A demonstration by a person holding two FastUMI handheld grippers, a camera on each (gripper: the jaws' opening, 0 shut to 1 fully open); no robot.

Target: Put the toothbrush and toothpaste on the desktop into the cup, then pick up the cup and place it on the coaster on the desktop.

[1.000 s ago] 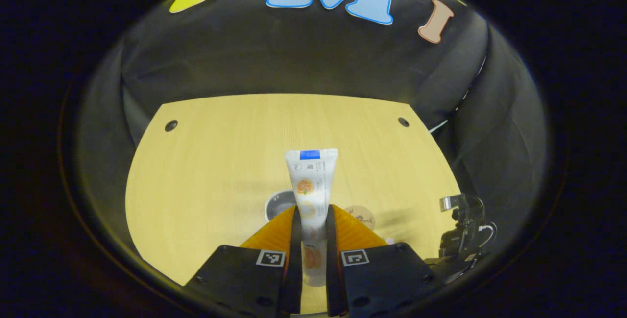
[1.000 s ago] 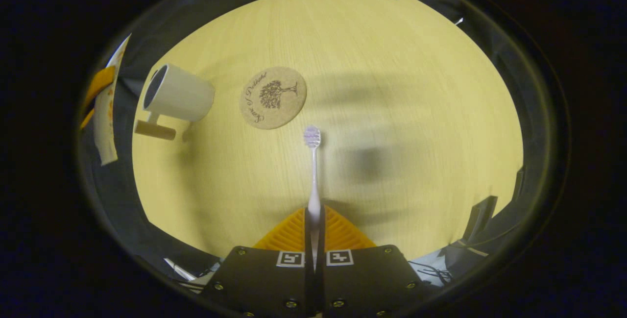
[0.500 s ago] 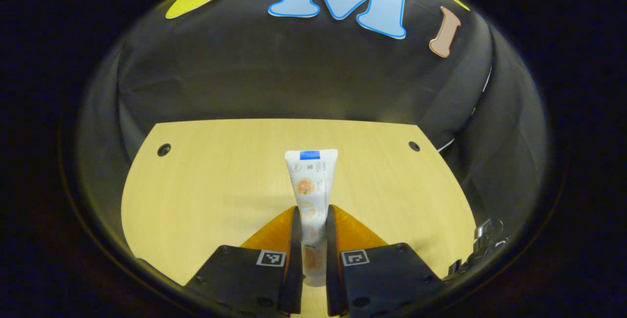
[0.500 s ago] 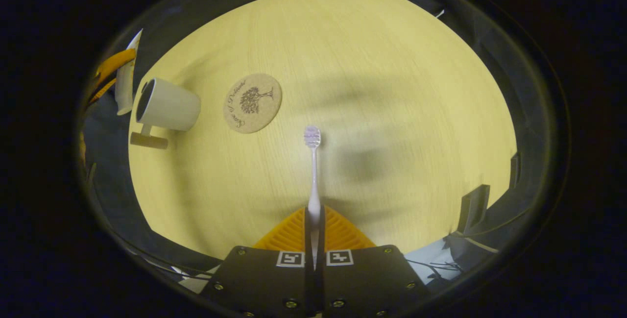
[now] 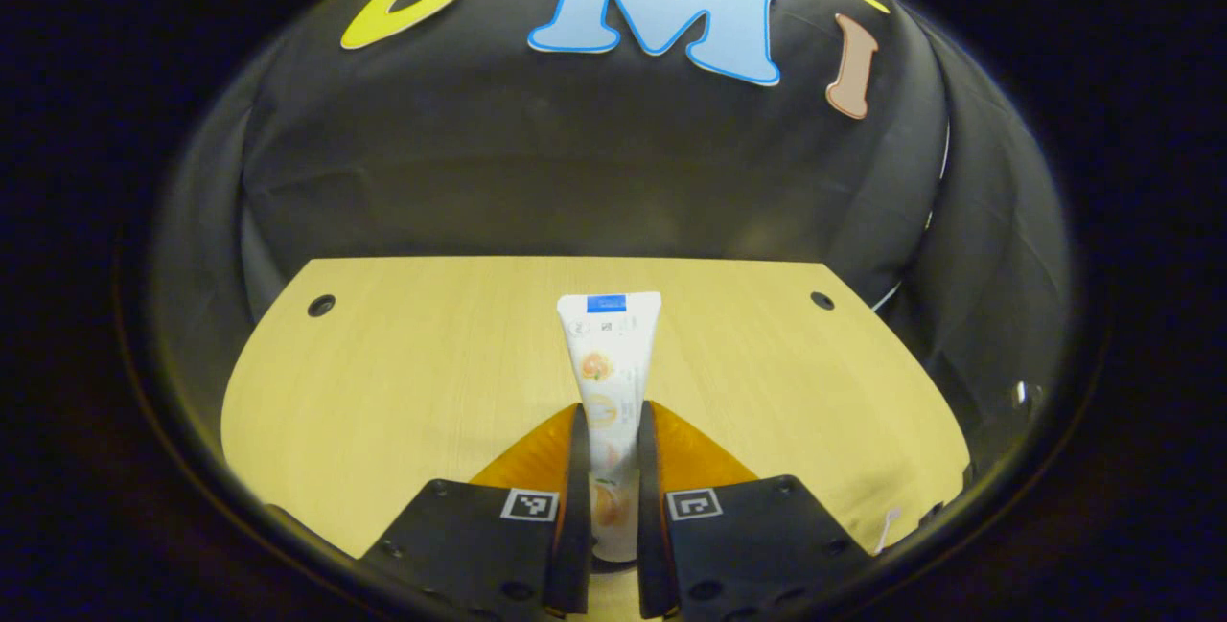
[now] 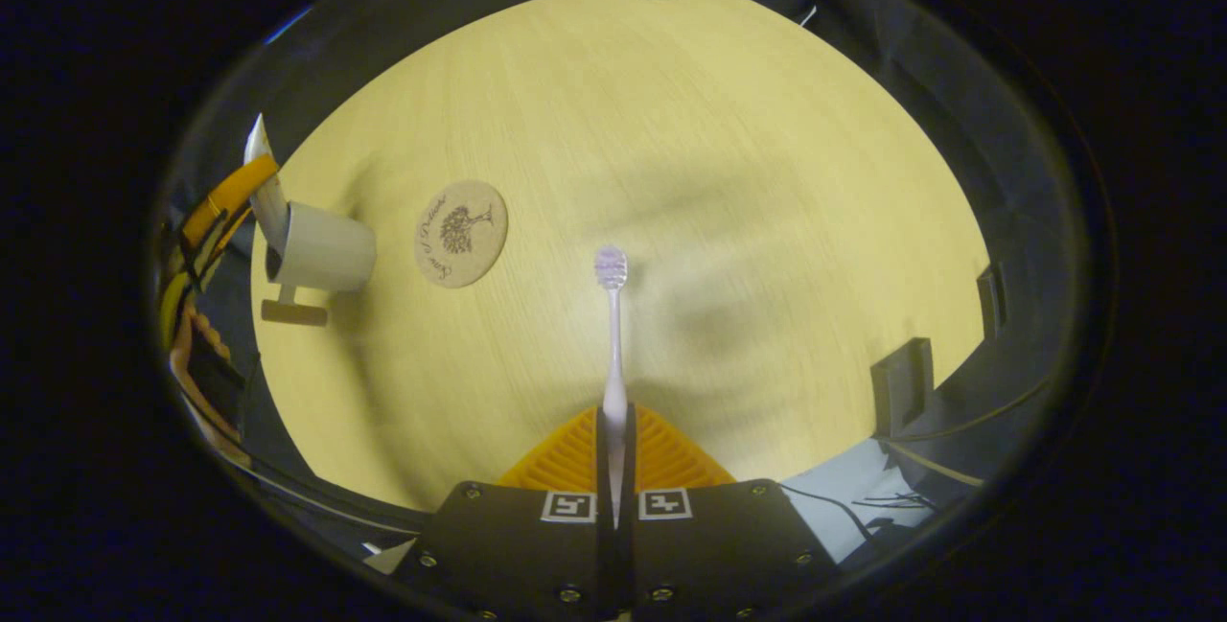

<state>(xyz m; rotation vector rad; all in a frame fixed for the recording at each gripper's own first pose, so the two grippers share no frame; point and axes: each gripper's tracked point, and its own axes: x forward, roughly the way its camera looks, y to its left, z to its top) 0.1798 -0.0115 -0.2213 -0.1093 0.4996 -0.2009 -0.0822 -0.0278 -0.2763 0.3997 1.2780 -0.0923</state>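
Flat toothpaste (image 6: pixel 259 172) now over cylindrical cup (image 6: pixel 321 253)

Left gripper (image 5: pixel 609 430), bottom centre of the left gripper view: two black block-shaped finger carriers, each bearing a small square black-and-white fiducial marker on its top inner corner. Orange wedge-shaped fingers (image 5: pixel 537 449) taper forward, faced with narrow black inner pads. Dark round screw recesses low on the carriers.

Right gripper (image 6: pixel 613 440), bottom centre of the right gripper view: same black carriers with paired fiducial markers; orange fingers (image 6: pixel 575 454) show ribbed, chevron-grooved tops. Small bright screw heads along the carriers' edges.
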